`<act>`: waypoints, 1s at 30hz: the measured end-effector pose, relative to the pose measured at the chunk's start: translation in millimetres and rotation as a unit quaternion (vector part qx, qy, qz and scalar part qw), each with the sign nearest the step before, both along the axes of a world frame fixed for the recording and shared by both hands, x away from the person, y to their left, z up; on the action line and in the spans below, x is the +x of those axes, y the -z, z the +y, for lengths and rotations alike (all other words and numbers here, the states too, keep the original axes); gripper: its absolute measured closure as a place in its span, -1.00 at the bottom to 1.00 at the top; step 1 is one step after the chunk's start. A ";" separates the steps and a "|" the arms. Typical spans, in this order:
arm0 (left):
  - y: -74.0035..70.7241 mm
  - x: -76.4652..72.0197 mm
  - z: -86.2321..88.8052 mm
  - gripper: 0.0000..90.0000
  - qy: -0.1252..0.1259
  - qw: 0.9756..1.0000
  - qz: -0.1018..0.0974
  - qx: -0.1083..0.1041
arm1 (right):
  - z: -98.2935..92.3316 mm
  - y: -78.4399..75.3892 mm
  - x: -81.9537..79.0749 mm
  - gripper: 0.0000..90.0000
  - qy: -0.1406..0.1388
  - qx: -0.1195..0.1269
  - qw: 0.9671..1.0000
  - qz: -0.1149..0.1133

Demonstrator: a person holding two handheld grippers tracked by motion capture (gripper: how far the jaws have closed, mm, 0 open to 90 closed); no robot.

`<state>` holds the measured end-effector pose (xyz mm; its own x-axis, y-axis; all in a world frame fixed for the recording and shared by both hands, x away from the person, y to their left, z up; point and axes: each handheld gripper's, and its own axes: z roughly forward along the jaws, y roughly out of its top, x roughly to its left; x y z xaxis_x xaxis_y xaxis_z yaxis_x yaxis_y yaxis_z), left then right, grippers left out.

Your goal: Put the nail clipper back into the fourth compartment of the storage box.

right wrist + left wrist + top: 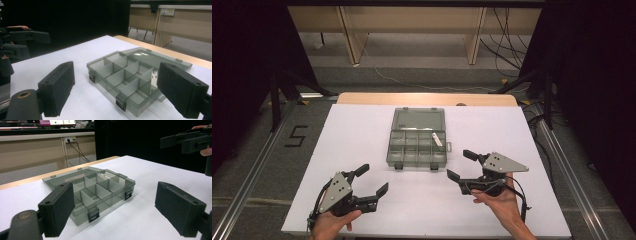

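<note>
Eight or so compartments divide the smoky translucent plastic organiser box, which lies open in the middle of the table, its flat lid folded back on the far side. Thin pale dividers split the tray into two rows, and two small black latches sit on the near wall. A small white strip-like piece leans in a compartment at the box's right end; its exact nature is too small to tell.

Both tools rest near the table's front edge, well apart from the box. The left hand-held gripper is released, jaws spread wide with nothing between them, and the right hand-held gripper is likewise released and empty; a grey three-cornered plate tops each one. Their jaws are matte black blocks with slightly grainy pads.

A smooth white sheet covers the table, with a light wooden edge showing at the far side. Grey carpeted floor surrounds it, marked with a black figure "5" to the left. Beyond stand pale wooden desks with loose cables, and dark curtains hang at either side.
</note>
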<state>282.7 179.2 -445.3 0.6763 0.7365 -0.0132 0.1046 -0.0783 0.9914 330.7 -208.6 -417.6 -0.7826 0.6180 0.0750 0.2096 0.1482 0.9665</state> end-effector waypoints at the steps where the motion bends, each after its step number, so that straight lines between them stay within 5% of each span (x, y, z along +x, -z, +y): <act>1: 0.2 -0.2 -0.1 -0.65 0.000 1.000 0.002 -0.001 | 0.2 1.7 -0.8 -0.65 0.007 0.006 1.000 -0.006; 11: 0.3 -0.1 0.0 -0.65 -0.001 1.000 0.002 -0.001 | -11.1 13.1 -11.1 -0.65 0.012 0.006 1.000 0.005; 17: 0.0 -0.2 0.6 -0.65 -0.002 1.000 0.001 0.000 | -14.6 15.7 -16.4 -0.65 0.016 -0.021 1.000 0.007; 30: -0.1 -0.3 0.3 -0.65 -0.002 1.000 0.001 -0.001 | -14.9 19.8 -24.3 -0.65 0.018 -0.018 1.000 0.011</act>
